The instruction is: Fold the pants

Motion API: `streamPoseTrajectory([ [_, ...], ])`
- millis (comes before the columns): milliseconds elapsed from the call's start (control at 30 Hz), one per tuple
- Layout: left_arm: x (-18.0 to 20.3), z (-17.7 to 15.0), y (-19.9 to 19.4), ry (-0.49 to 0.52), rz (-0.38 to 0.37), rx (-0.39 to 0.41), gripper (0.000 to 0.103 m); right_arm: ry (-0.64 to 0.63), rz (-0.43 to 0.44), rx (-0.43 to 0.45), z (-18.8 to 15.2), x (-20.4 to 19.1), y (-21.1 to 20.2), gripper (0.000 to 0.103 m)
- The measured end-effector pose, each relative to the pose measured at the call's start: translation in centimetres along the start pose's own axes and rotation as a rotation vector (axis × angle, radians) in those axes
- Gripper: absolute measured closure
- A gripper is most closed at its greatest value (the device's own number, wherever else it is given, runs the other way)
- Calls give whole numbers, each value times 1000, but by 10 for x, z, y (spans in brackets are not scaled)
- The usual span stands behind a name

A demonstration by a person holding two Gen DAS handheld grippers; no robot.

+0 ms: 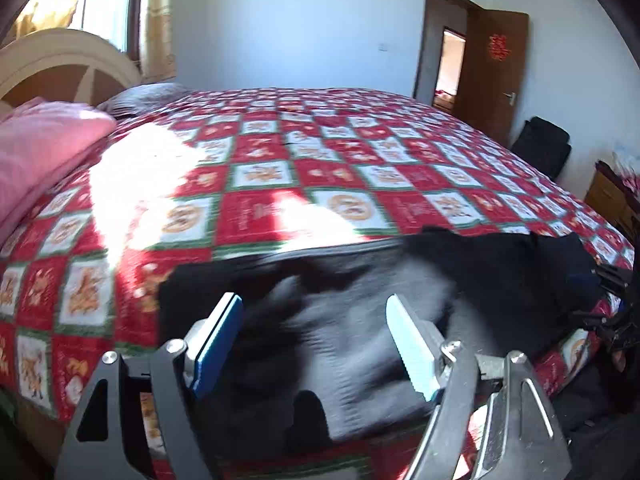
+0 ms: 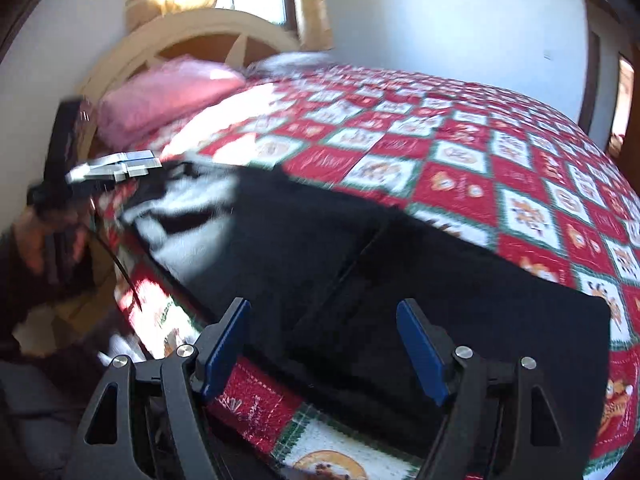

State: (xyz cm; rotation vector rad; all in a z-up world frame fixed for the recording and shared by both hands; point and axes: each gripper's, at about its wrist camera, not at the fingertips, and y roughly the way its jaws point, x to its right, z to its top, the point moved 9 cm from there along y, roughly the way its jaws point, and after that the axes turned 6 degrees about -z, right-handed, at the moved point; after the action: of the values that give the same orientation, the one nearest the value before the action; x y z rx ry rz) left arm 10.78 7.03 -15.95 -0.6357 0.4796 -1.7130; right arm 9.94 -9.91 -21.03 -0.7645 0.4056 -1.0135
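Pants (image 1: pixel 480 272) are lying spread on the bed (image 1: pixel 320 168); left claw (image 1: pixel 316 344) and right claw (image 2: pixel 324 348) are hovering open, gripping nothing.

We see the left claw (image 1: pixel 316 344) gaping empty above the dark pants (image 1: pixel 460 276). They lie along the bed's (image 1: pixel 280 168) near edge.

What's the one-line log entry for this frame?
left gripper: open | right gripper: open | black pants: flat on quilt, unheld

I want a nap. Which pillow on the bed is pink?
The pink pillow nearest the bed's edge by the headboard; the other pillow behind it is grey.
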Motion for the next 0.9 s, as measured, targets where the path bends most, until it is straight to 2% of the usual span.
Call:
streamPoseTrajectory([
  [67,-33,-10,-5,-76,25,7,25,-16,17,-104,-17,-5,19,27],
  [200,-70,-30,1,-217,3,10,25,-5,26,-51,-14,-3,13,27],
  [300,-76,-39,10,-240,-14,-1,27,68,39,23,-6,9,1,27],
  [433,-77,-50,15,-256,-33,-8,27,141,22,59,-1,25,-3,27],
  [533,-75,-49,15,-244,-42,0,29,159,14,57,0,26,-1,27],
  [567,-73,-49,14,-247,-60,5,37,158,10,54,0,27,0,27],
  [700,-71,-49,12,-243,-53,-3,44,142,-6,68,-1,25,-4,27],
  [900,-77,-53,14,-251,-32,-9,42,153,-18,64,-2,29,-2,27],
])
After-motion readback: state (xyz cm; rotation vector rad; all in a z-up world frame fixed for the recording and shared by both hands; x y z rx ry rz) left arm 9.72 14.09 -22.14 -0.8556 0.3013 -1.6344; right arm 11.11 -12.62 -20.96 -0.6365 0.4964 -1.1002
